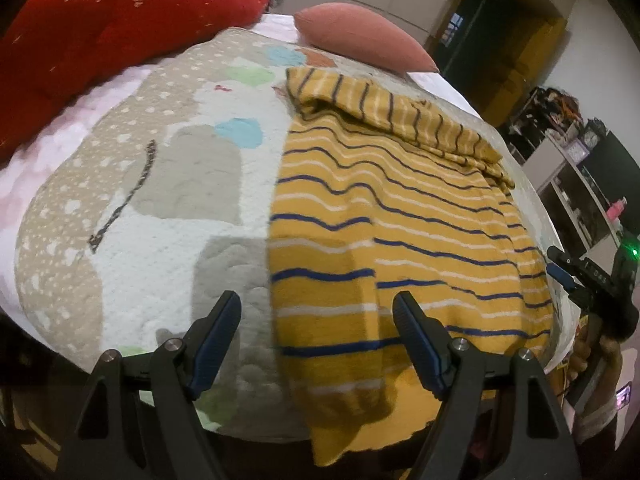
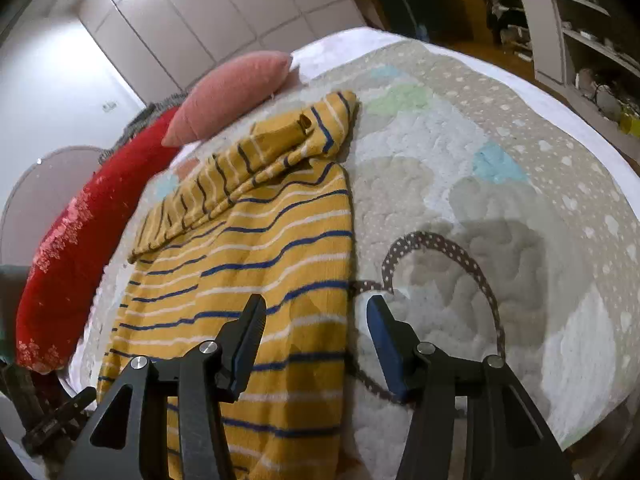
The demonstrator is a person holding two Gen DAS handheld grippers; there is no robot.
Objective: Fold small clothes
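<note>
A small mustard-yellow garment with blue and white stripes [image 1: 400, 216] lies flat on the quilted bed cover [image 1: 160, 240]. Its far part is folded over in a band [image 1: 400, 116]. My left gripper [image 1: 316, 312] is open and empty, just above the garment's near left edge. My right gripper [image 2: 316, 312] is open and empty, its fingers astride the garment's right edge [image 2: 344, 280]. The garment also shows in the right wrist view [image 2: 248, 272]. The right gripper shows at the right edge of the left wrist view [image 1: 576, 276].
A pink cushion [image 1: 360, 36] and a red pillow [image 1: 112, 28] lie at the far end of the bed. Shelves [image 1: 580, 184] stand to the right of the bed. A white wardrobe [image 2: 200, 12] stands behind it. The quilt [image 2: 500, 200] hangs over the near edge.
</note>
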